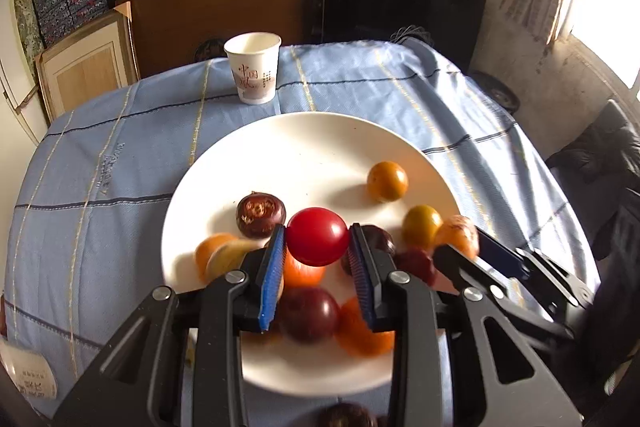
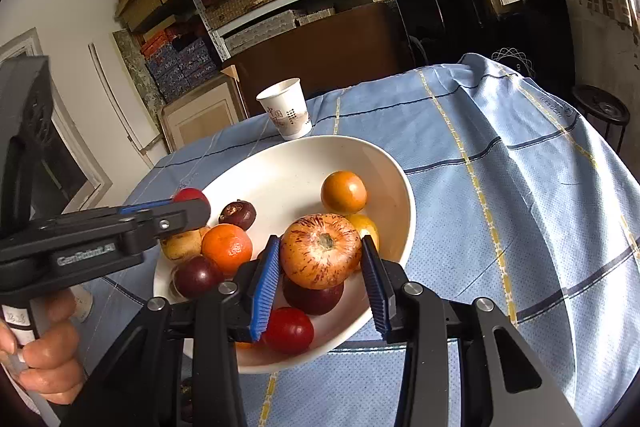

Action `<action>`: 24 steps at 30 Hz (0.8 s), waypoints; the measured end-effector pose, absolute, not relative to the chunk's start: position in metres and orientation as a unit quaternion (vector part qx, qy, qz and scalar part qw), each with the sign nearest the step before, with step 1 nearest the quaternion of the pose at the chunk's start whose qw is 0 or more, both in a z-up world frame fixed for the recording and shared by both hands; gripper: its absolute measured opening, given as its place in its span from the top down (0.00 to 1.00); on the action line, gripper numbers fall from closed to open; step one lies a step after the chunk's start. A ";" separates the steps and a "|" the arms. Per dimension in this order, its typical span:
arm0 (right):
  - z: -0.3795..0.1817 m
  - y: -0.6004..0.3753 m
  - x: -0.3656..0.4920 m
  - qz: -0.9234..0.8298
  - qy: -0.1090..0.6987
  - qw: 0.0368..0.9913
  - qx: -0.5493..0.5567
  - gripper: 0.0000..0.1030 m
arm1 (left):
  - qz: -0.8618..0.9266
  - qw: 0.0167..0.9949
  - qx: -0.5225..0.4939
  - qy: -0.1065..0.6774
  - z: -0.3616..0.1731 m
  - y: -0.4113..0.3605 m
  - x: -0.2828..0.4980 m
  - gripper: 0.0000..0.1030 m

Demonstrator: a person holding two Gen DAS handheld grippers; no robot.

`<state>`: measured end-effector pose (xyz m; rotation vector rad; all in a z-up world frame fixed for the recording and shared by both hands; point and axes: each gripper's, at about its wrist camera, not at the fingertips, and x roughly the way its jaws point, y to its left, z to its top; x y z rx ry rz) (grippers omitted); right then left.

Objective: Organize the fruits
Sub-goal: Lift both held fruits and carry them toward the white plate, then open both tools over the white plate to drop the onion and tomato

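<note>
A white plate (image 1: 280,147) on the blue checked cloth holds several fruits: orange, yellow, dark purple and red ones. My left gripper (image 1: 317,245) is shut on a red cherry tomato (image 1: 317,235), held above the plate. My right gripper (image 2: 320,259) is shut on a red-streaked apple (image 2: 320,251) over the plate (image 2: 288,163). In the right wrist view the left gripper (image 2: 188,205) reaches in from the left, a hand around its handle, the red tomato (image 2: 188,194) peeking out at its tip. In the left wrist view the right gripper (image 1: 464,241) shows at the right, holding the streaked apple (image 1: 456,233).
A paper cup (image 1: 253,67) stands just behind the plate, also visible as the cup (image 2: 289,113) in the right wrist view. A dark fruit (image 1: 344,415) lies on the cloth in front of the plate. Shelves of boxes and a brown board stand behind the table.
</note>
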<state>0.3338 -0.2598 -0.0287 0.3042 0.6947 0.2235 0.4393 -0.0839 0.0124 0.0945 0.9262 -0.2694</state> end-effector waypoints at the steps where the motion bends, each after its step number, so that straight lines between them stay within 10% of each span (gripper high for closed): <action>1: -0.030 -0.261 0.336 0.112 0.341 0.921 0.149 0.60 | -0.125 0.884 0.051 0.448 0.009 -0.088 0.446 0.70; 4: -0.031 -0.263 0.343 0.119 0.349 0.917 0.153 0.59 | -0.110 0.879 0.065 0.460 -0.003 -0.095 0.457 0.66; 6: -0.028 -0.266 0.342 0.129 0.346 0.915 0.161 0.47 | -0.108 0.883 0.066 0.452 -0.002 -0.096 0.455 0.35; 9: -0.016 -0.274 0.333 0.129 0.328 0.919 0.175 0.41 | -0.085 0.902 0.073 0.417 0.010 -0.093 0.437 0.20; 24: -0.017 -0.255 0.248 0.147 0.343 0.920 0.124 0.33 | 0.007 0.924 0.049 0.379 0.006 -0.012 0.291 0.06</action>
